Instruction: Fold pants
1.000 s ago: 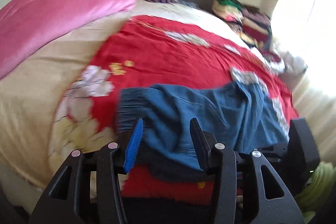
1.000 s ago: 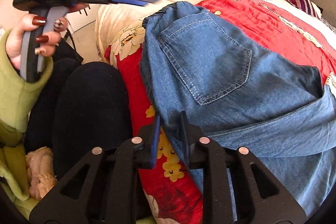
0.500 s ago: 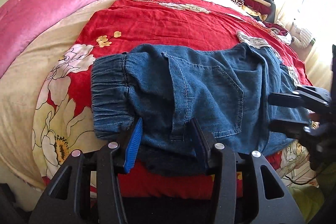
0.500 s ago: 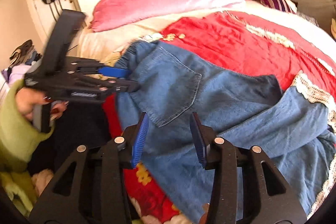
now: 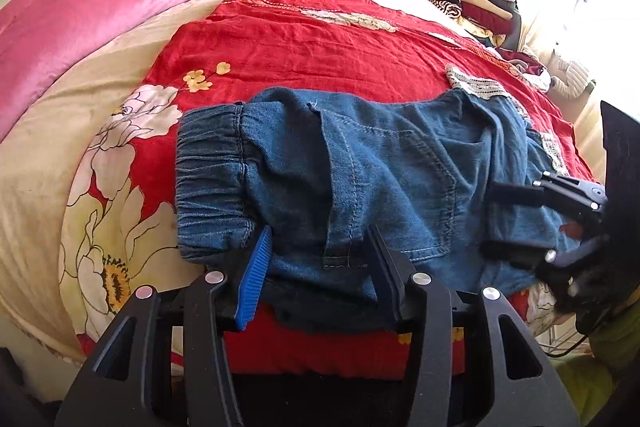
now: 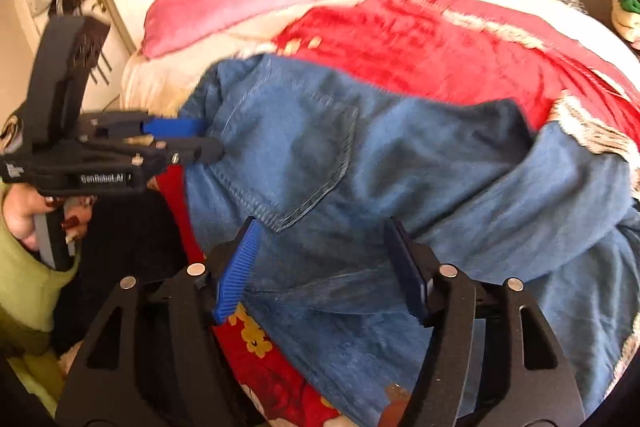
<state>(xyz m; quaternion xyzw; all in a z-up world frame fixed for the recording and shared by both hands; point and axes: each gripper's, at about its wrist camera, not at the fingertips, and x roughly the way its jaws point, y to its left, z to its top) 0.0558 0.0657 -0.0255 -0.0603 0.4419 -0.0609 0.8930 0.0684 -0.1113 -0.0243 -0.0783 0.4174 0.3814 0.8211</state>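
Your blue denim pants (image 5: pixel 360 187) lie folded on the red flowered bedspread (image 5: pixel 300 39), near the front edge of the bed, with the elastic waistband (image 5: pixel 212 183) at the left side. Your left gripper (image 5: pixel 320 263) has its jaws apart and opening; the near edge of the pants lies between them, but the pads do not press it. Your right gripper (image 6: pixel 320 267) also has the jaws opening wide above the denim, and it grips nothing

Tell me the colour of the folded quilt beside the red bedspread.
Pink quilt, clearest in the left wrist view.
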